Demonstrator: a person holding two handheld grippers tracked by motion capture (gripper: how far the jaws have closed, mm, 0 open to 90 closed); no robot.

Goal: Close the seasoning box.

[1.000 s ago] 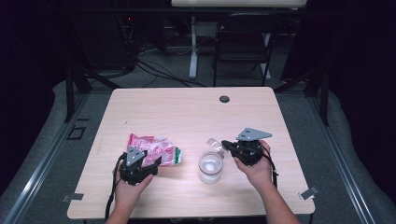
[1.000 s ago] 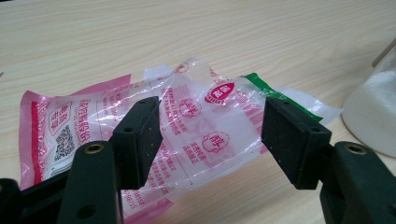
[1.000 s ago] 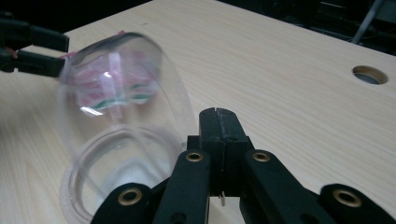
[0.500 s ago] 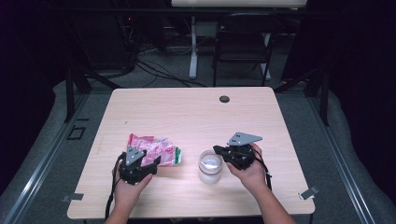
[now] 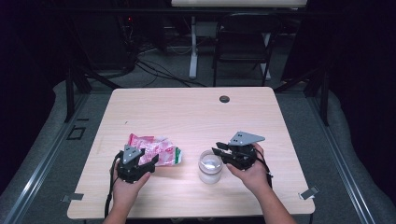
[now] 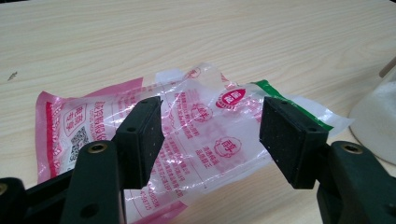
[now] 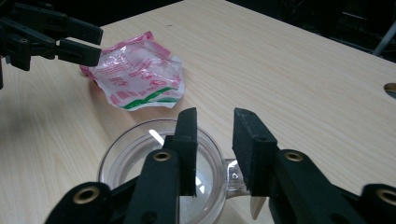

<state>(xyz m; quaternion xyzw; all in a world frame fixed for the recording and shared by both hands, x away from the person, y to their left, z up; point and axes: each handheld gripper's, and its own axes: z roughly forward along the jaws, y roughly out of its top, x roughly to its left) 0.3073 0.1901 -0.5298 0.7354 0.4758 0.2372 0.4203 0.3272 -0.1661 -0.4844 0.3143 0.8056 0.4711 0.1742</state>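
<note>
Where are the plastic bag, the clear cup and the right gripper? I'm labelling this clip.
plastic bag [image 6: 196, 135], left gripper view, on its printed clear middle.
clear cup [image 5: 209, 166], high view, on its side wall.
right gripper [image 7: 214, 154], right gripper view, midway between its open fingertips.

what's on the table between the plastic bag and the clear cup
Nothing: in the high view, bare table separates the bag from the cup.

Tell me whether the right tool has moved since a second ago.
Yes. The right tool has shifted left toward the clear cup; its jaws have just been opening, nothing clamped between them.
</note>
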